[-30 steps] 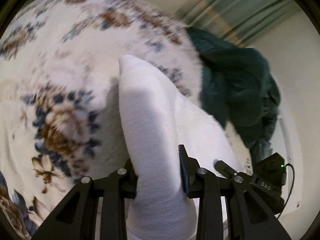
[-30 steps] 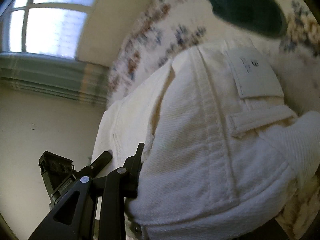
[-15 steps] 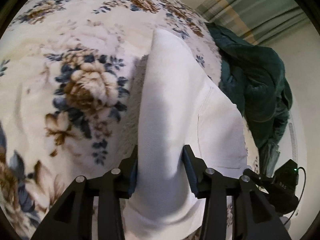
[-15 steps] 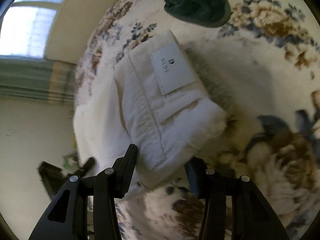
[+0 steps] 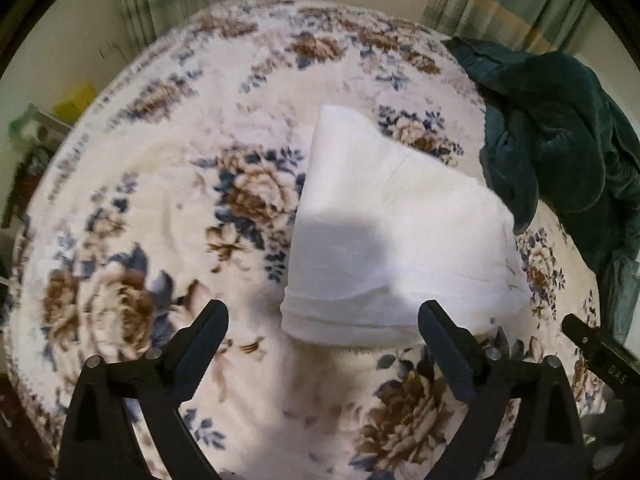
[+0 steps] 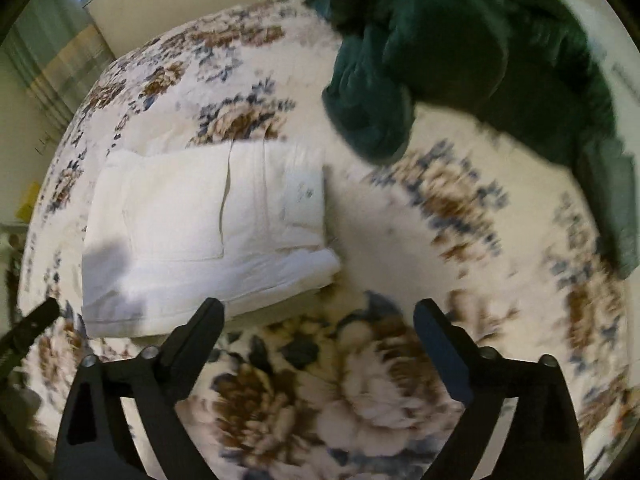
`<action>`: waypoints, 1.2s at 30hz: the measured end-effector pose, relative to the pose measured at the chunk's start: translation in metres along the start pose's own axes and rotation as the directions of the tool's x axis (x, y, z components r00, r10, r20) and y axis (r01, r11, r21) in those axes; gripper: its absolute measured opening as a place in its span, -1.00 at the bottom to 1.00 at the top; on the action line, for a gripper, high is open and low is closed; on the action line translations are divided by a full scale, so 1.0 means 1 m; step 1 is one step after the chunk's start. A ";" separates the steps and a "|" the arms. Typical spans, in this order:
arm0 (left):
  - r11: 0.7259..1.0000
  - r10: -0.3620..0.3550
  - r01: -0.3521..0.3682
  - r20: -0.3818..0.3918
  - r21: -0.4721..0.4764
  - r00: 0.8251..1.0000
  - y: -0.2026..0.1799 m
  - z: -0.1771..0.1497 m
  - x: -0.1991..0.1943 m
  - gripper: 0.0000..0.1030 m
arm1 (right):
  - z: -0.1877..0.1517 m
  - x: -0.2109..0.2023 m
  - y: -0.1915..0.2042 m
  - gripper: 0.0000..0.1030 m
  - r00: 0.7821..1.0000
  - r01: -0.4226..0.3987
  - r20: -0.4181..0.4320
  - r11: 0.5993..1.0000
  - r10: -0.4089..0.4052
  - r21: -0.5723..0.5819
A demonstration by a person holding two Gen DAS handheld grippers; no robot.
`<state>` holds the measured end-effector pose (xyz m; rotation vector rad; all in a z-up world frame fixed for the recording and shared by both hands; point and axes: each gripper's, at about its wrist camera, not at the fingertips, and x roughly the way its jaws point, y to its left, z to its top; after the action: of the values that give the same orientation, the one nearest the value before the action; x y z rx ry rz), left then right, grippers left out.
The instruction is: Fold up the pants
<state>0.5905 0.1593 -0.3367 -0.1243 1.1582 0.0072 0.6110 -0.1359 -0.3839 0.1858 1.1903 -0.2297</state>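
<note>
Lying folded on the floral blanket (image 5: 132, 208), the white pants (image 5: 392, 240) form a compact stack that neither claw touches any longer. A second ago each claw pinched a fold of the cloth; both have just been opening, and now the left gripper (image 5: 323, 320) stands spread wide above the blanket with the near edge of the stack showing in the gap but clear of the pads. The right gripper (image 6: 319, 316) is equally wide, with nothing between its fingers but flower pattern. Both views now take in far more of the bed than before. Only the right wrist view shows the waistband label (image 6: 306, 196) and pocket seam; only the left shows the yellow object (image 5: 74, 98) past the bed's left edge. A dark green garment (image 5: 560, 140) lies crumpled just right of the pants.
</note>
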 end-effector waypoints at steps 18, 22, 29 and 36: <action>0.997 0.037 -0.052 0.217 0.065 0.976 -0.068 -0.065 -0.225 0.89 | -0.074 -0.274 -0.047 1.00 0.970 -0.013 0.242 0.996 0.035 -0.092; 0.996 0.056 -0.072 0.264 0.051 0.963 -0.072 -0.092 -0.278 0.89 | -0.099 -0.335 -0.059 1.00 0.956 -0.029 0.287 0.993 0.060 -0.111; 0.995 0.080 -0.095 0.338 0.027 0.938 -0.071 -0.137 -0.361 0.89 | -0.153 -0.443 -0.074 1.00 0.928 -0.058 0.354 0.982 0.119 -0.178; 0.994 0.088 -0.105 0.379 0.026 0.921 -0.063 -0.169 -0.414 0.89 | -0.194 -0.518 -0.079 1.00 0.904 -0.060 0.404 0.975 0.144 -0.213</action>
<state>0.2745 0.1040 -0.0187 -0.0221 0.7765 0.0887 0.2325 -0.1196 0.0276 0.0215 0.7662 -0.0522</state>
